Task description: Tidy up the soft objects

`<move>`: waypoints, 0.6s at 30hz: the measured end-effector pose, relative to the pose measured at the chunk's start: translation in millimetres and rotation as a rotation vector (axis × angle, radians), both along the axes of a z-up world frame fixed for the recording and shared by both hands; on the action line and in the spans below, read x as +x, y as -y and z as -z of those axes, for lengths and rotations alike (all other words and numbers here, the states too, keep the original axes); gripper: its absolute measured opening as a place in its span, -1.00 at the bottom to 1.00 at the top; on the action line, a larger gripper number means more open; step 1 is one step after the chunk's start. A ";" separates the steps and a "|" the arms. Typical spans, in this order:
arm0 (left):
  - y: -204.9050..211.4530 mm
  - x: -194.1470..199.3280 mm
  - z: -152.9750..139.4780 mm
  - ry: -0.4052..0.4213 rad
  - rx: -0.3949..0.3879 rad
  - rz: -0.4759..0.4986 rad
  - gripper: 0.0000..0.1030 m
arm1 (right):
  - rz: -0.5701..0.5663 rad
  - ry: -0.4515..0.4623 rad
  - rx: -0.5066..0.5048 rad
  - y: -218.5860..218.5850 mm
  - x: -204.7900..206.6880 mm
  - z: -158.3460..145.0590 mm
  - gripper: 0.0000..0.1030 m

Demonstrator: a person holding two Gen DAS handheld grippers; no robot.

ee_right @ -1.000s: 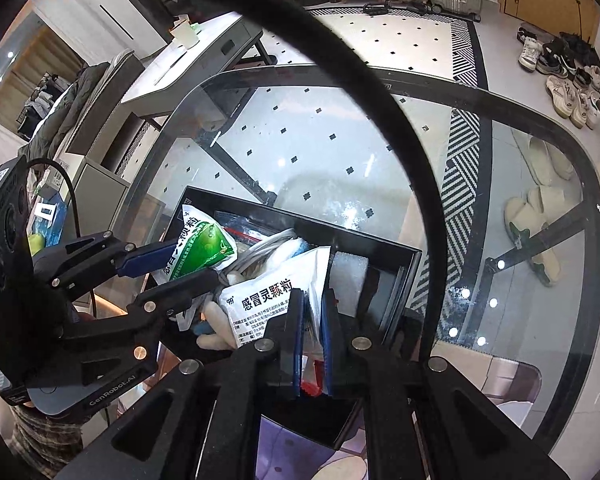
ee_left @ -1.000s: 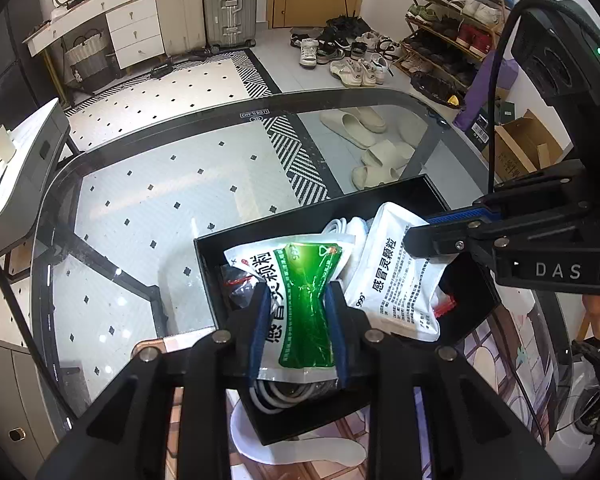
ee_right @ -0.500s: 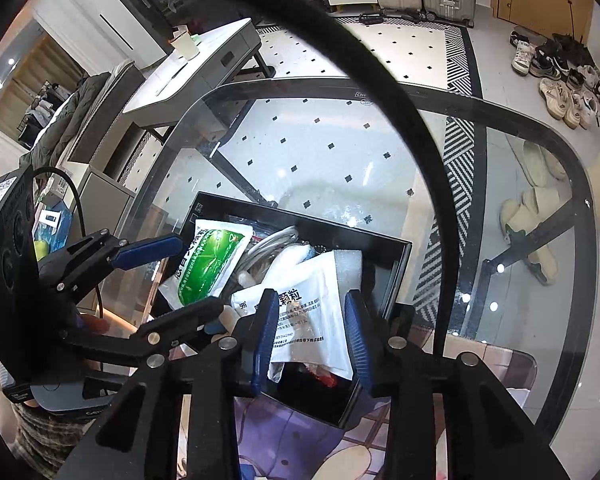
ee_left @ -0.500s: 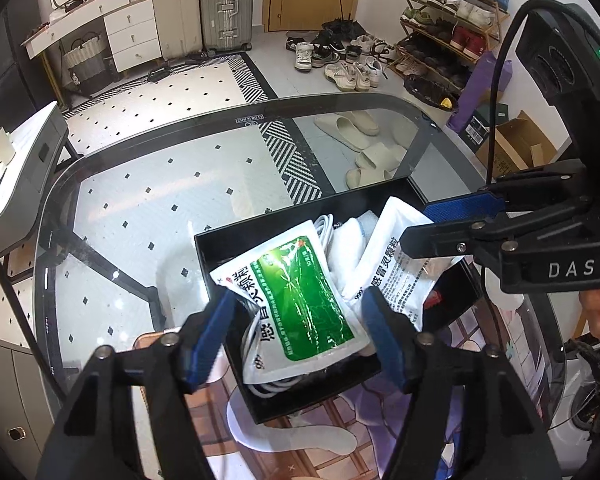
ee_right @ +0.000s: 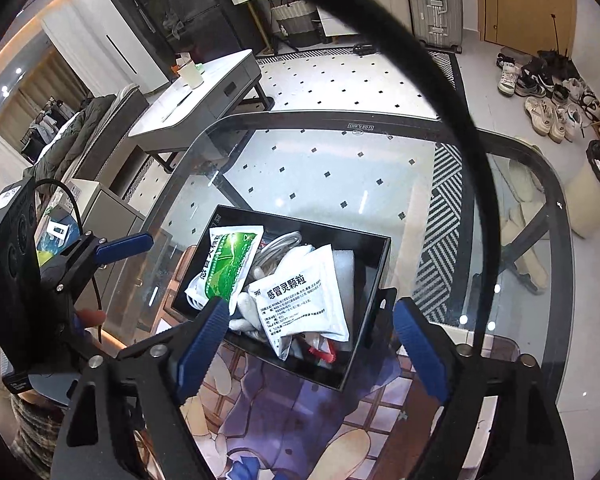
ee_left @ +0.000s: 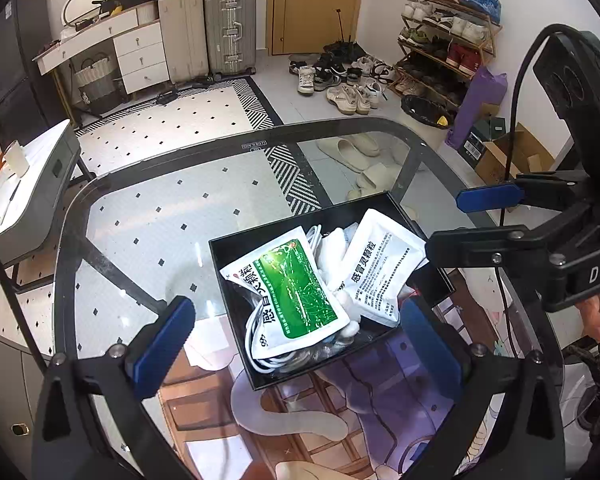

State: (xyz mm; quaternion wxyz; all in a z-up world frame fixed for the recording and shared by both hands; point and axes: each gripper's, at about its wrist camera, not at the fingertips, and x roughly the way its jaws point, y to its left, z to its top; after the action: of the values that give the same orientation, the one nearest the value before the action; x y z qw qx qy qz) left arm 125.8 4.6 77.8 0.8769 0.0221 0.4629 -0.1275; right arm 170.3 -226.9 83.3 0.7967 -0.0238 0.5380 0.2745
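Resting in the black tray (ee_left: 236, 280) on the counter (ee_left: 148, 216), 2 sachets, green (ee_left: 296, 292) and white (ee_left: 380, 268), lie ahead of the left hand-held gripper (ee_left: 296, 340) and right hand-held gripper (ee_right: 306, 340). Both jaws have just been opening, released, nothing between them. Placement looks complete; nothing loose remains visible.

both claws opened, released pouches (ee_left: 296, 288) into box (ee_left: 228, 248).

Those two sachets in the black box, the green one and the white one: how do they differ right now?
The green sachet shows a green printed panel; the white sachet shows only black text on white. The green sachet lies at the left of the black box, on a white cable; the white sachet lies at the right, propped aslant against the box's far wall. Both are flat soft packets, lying loose in the box, with neither tool touching them.
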 end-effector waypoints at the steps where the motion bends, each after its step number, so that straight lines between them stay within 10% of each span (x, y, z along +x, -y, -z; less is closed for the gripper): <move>1: 0.3 -3.2 -0.9 0.008 -0.001 -0.006 1.00 | 0.004 0.009 0.005 3.1 -3.0 -2.1 0.78; 18: -20.9 -57.5 -11.6 0.125 -0.025 -0.114 1.00 | 0.114 0.273 0.080 45.6 -60.4 -32.5 0.99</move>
State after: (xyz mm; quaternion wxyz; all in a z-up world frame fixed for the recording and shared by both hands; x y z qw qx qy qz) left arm 68.4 25.5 89.4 0.9103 -0.0074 0.4059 -0.0813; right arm 109.9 -272.5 115.8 0.8770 0.0014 0.4137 0.2442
